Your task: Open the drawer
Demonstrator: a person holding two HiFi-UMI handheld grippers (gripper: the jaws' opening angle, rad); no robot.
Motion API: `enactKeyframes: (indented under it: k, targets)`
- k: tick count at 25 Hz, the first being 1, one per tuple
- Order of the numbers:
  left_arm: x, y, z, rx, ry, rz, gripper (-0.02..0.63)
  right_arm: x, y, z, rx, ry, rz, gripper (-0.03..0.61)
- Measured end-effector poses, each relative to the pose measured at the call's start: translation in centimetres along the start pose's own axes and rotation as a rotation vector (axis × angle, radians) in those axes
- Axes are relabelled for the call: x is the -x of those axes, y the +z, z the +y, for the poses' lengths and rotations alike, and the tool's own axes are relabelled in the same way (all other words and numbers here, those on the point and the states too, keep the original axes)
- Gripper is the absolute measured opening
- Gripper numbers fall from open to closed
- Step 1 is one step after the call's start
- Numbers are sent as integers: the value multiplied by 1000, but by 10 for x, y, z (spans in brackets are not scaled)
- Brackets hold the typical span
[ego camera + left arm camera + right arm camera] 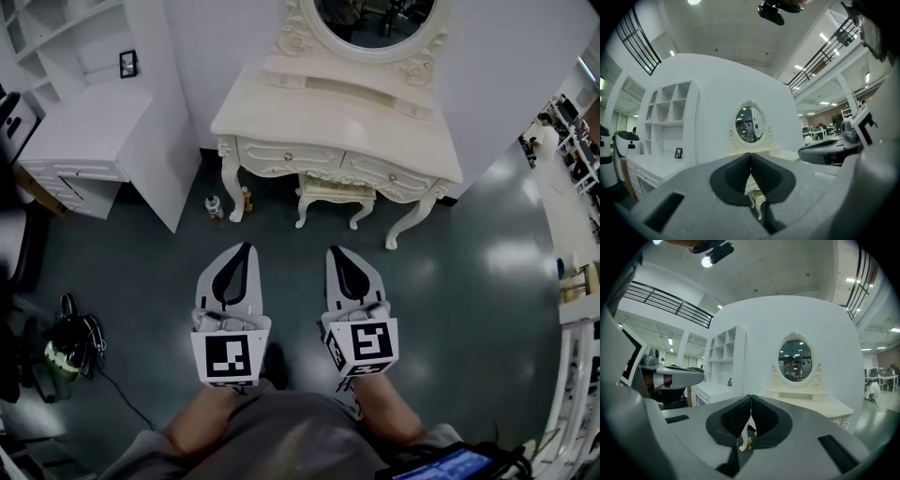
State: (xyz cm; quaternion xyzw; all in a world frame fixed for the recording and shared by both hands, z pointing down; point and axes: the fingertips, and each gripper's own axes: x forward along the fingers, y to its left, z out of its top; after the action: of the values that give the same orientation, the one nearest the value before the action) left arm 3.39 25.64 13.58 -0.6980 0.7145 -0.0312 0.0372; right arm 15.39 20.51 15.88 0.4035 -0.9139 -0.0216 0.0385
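Observation:
A cream dressing table [328, 117] with an oval mirror [375, 23] stands against the far wall. Its front has a left drawer [291, 157] and a right drawer [389, 172], both closed, each with a small knob. My left gripper [246, 247] and right gripper [335, 251] are held side by side over the floor, well short of the table and pointing at it. Both are shut with nothing between the jaws. The left gripper view looks past the closed tips [750, 154] to the mirror [750, 124]. The right gripper view shows the table [820, 404] beyond its closed tips [750, 397].
A cream stool [335, 195] is tucked under the table. Two small bottles [215, 208] stand on the floor by its left leg. A white desk with shelves [84, 122] and a picture frame [128, 63] is at the left. Cables and a bag [66, 342] lie lower left.

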Motion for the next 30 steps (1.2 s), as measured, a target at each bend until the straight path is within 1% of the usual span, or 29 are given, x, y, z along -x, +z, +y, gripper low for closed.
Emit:
enactKeyframes:
  k: [7,9,13,20,25,30]
  targets:
    - [-32,22,29,-11,-3,-73,15,-38,30,2,50,-4,-52,14]
    - [-36,22,31,-16,-8,-75,15,-42,35,-2,49,-19,-65,14]
    - [-46,16,34,-1,-11,-59,15,-51,37,-9,52,-34,-72,14]
    - [-73,-1,34,5,-22,-14,15,-74,22,-24,36,-47,-44,14]
    - [-111,-16,32,3,-30,28,15,-104,8,-47,12,-49,-23,14]
    - [-160,-41,30,-13,-39,103,15,-149,-20,-74,-43,-36,20,14]
